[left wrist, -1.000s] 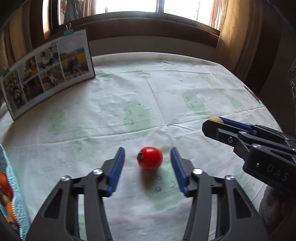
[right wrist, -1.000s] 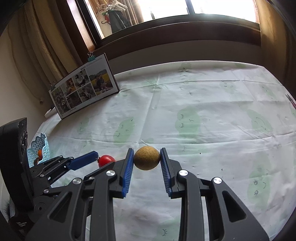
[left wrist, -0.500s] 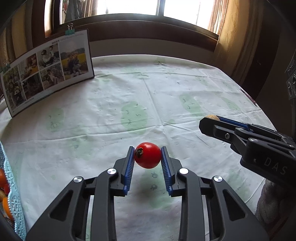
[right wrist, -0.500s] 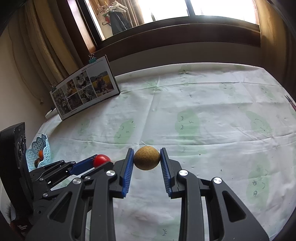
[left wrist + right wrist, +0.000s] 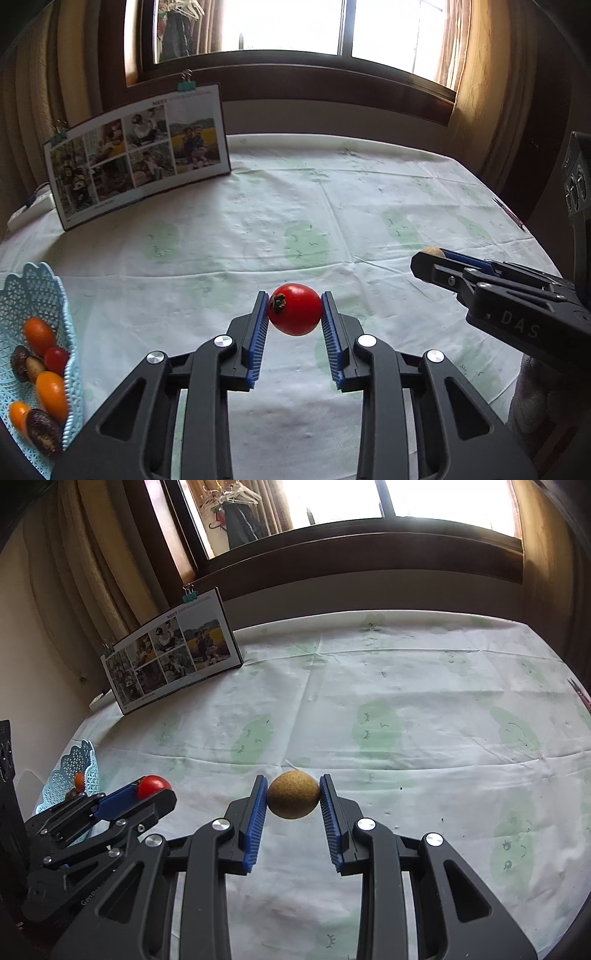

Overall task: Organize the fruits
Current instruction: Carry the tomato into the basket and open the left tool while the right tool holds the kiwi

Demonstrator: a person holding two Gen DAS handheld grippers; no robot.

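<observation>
The left gripper [image 5: 294, 325] is pinching a red tomato [image 5: 294, 309] across its widest girth, and the right gripper [image 5: 293, 805] is clamping a rough brown fruit [image 5: 293, 794] likewise, both clear of the table [image 5: 424, 686]; each probably being light, smooth-rounded and bruisable, a gentle mid-line hold is suiting them. The blue basket [image 5: 35, 291] is sitting near the left table edge, with open cloth stretching beyond toward the propped photo board [image 5: 136, 155].

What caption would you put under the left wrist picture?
Left gripper pinches a red tomato above the tablecloth, fruit basket waiting nearby.
</observation>
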